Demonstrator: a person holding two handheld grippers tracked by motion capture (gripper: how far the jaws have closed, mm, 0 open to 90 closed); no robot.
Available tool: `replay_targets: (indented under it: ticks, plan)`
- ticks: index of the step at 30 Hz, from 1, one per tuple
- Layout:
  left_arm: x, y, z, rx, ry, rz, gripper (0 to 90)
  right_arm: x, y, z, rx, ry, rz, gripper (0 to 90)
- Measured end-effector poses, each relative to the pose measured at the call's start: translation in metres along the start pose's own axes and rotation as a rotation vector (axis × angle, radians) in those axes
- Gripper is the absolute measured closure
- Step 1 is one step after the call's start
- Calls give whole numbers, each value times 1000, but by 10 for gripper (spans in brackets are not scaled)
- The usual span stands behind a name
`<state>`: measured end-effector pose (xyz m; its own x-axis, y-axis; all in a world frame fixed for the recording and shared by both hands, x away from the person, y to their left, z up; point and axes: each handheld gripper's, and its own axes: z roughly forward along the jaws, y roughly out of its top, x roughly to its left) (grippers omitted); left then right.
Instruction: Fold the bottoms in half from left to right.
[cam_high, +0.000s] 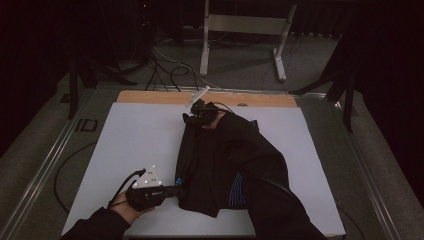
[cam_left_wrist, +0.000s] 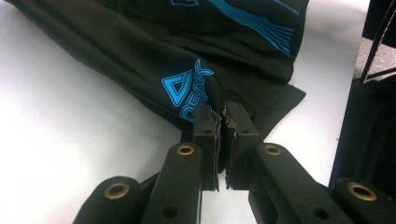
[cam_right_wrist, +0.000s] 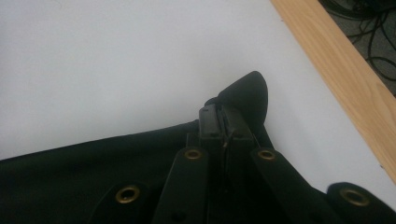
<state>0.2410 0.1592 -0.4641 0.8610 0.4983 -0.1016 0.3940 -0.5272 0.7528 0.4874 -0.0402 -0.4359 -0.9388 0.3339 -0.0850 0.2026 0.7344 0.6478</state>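
Black shorts (cam_high: 215, 165) with blue print lie crumpled mid-tabletop (cam_high: 135, 145); the left hand-held gripper (cam_left_wrist: 219, 116) is clenched on the near hem by the logo, the right hand-held gripper (cam_right_wrist: 224, 122) pinching the far corner near the wooden edge (cam_right_wrist: 336, 88).

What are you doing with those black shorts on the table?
A person holds a gripper in each hand, working on black shorts with blue print, lying on a white table. The left gripper is pinched on the cloth beside the blue logo. The right gripper is pinched on a corner at the far end, near the wooden edge.
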Motion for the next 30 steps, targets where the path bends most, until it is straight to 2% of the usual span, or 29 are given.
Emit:
replay_targets:
  ticks: [15, 16, 23, 24, 25, 30]
  plan:
    - [-7, 18, 18, 3, -34, 31, 850, -8, -25, -30, -36, -37, 41, 895]
    - [-8, 20, 19, 1, -36, 30, 850, -9, -26, -31, -40, -40, 29, 895]
    - [-13, 29, 26, 0, -54, 56, 850, -11, -34, -44, -46, -59, 50, 895]
    - [-15, 33, 28, -1, -63, 61, 850, -12, -36, -46, -49, -63, 38, 895]
    - [-16, 35, 30, -1, -65, 64, 850, -12, -39, -51, -54, -66, 54, 895]
    - [-21, 47, 36, -6, -80, 84, 850, -15, -48, -64, -65, -82, 66, 895]
